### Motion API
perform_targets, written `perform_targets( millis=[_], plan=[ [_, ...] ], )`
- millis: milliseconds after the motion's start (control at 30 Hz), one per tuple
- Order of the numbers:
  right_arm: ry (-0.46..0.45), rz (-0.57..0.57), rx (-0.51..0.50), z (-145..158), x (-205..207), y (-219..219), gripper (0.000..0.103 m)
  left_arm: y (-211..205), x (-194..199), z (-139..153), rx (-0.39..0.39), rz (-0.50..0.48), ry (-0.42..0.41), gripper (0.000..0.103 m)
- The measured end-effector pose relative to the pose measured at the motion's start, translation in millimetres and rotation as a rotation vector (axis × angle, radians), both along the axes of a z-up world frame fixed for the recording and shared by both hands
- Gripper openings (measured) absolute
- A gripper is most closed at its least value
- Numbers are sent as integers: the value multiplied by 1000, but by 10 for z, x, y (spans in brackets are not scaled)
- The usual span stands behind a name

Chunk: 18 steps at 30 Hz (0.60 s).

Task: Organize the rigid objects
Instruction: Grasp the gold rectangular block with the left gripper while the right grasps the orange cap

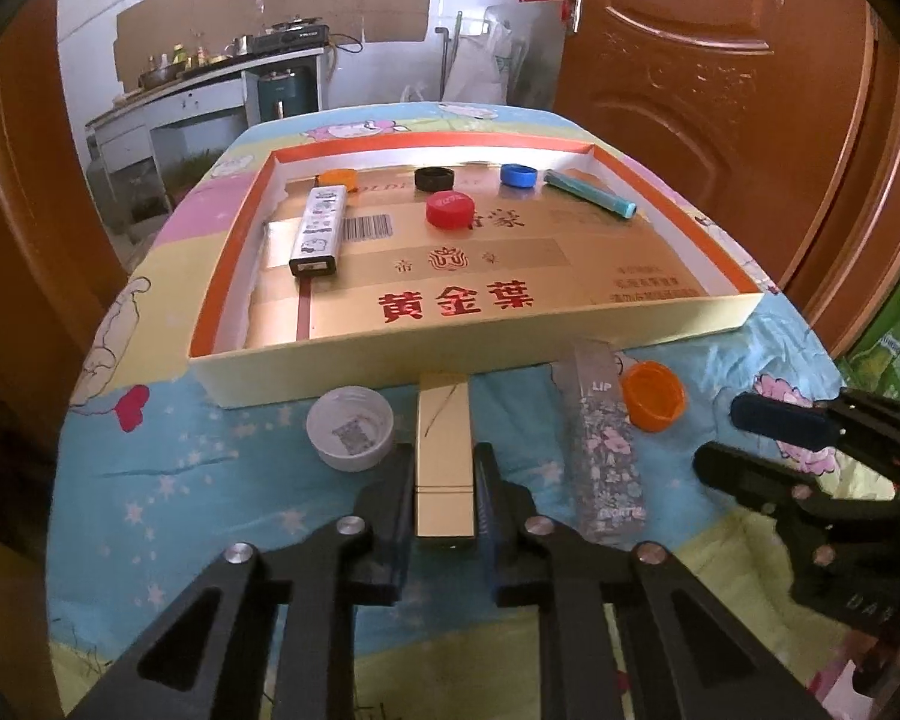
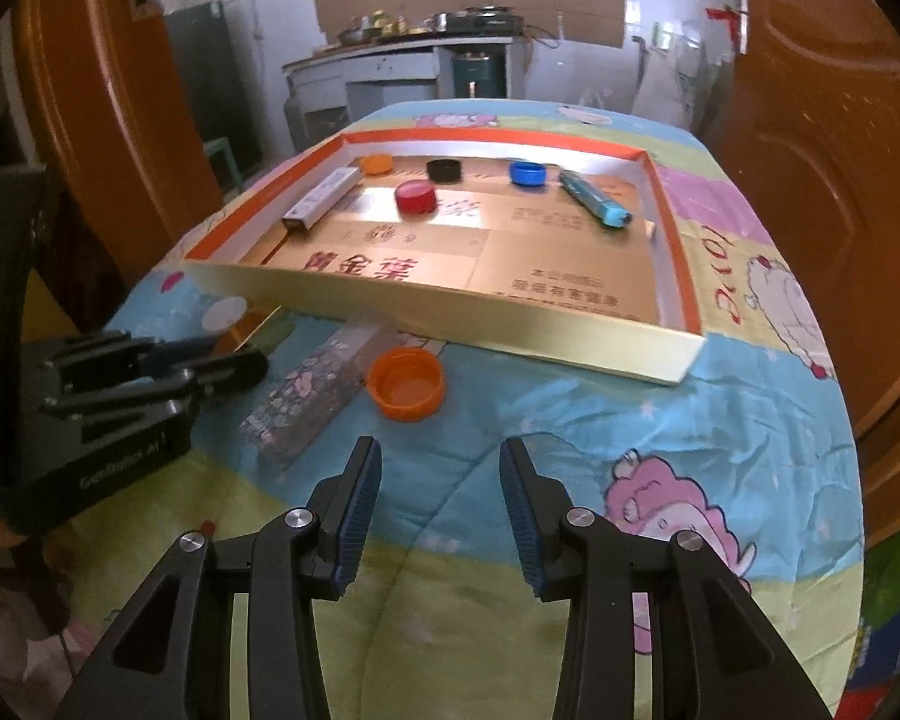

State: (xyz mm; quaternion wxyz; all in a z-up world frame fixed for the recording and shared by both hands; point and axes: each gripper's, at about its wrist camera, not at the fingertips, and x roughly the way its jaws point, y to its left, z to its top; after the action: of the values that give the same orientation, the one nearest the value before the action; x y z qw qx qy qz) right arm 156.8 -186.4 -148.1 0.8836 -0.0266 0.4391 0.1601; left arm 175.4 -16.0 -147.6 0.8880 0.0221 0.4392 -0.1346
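Note:
My left gripper (image 1: 444, 468) is shut on a gold rectangular box (image 1: 444, 450) that lies on the bedspread just in front of the shallow gold tray (image 1: 450, 354). A white cap (image 1: 350, 429) lies left of it. A floral lip box (image 1: 606, 450) and an orange cap (image 1: 654, 395) lie to its right. My right gripper (image 2: 441, 480) is open and empty above the bedspread, with the orange cap (image 2: 406, 383) and the floral lip box (image 2: 309, 402) just ahead. The left gripper also shows in the right wrist view (image 2: 210, 360).
The tray (image 2: 570, 360) holds a white patterned box (image 1: 318, 222), red (image 1: 450, 208), black (image 1: 433, 178), blue (image 1: 518, 174) and orange (image 1: 337, 177) caps, and a teal tube (image 1: 591, 192). Brown doors stand on both sides. The table edge curves close on the right.

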Motion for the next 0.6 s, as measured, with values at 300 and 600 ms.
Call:
perform_targets(
  millis=[300, 600],
  plan=[
    [9, 40, -67, -44, 213, 247, 42, 100, -41, 10, -67, -1, 1, 18],
    [10, 24, -101, -75, 358, 336, 39, 135, -37, 9, -108, -15, 13, 18]
  ],
)
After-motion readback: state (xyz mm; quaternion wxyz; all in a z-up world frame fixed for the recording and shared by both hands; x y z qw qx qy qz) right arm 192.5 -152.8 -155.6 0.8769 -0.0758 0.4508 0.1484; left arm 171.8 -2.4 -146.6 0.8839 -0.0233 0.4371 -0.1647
